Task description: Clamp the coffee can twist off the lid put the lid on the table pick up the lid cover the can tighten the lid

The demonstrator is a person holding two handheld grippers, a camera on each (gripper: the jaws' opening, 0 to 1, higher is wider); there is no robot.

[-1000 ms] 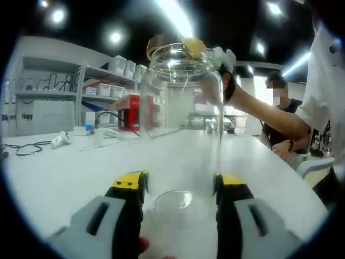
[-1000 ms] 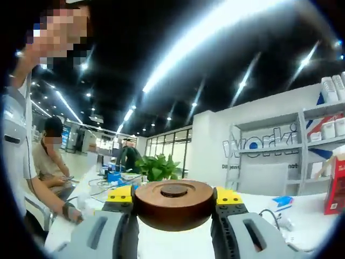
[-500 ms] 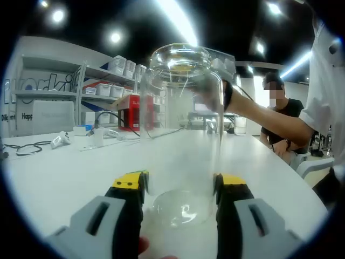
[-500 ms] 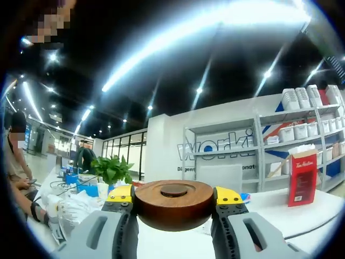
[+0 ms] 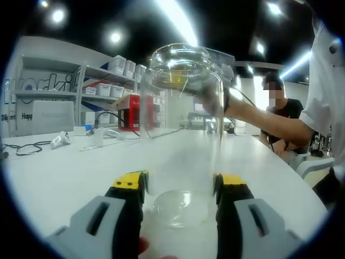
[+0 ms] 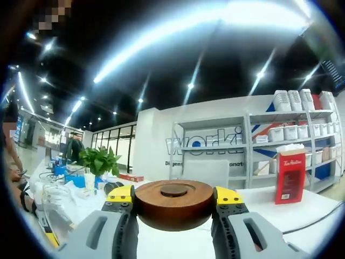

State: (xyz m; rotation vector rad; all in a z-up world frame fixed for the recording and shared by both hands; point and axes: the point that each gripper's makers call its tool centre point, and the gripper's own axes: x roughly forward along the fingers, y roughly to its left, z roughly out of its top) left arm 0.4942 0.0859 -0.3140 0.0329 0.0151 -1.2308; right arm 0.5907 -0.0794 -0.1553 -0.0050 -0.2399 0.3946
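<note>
The left gripper (image 5: 179,186) clamps the base of a clear, lidless glass coffee can (image 5: 182,124) standing upright on the white table (image 5: 64,172), while a person's hand (image 5: 218,91) reaches behind its rim.

The lid's (image 6: 173,204) underside was hidden between the right gripper's (image 6: 173,216) yellow-tipped jaws. The glass can's (image 5: 180,129) base was blurred against the table (image 5: 64,172), and the hand (image 5: 218,89) behind the rim was smeared through the glass.
</note>
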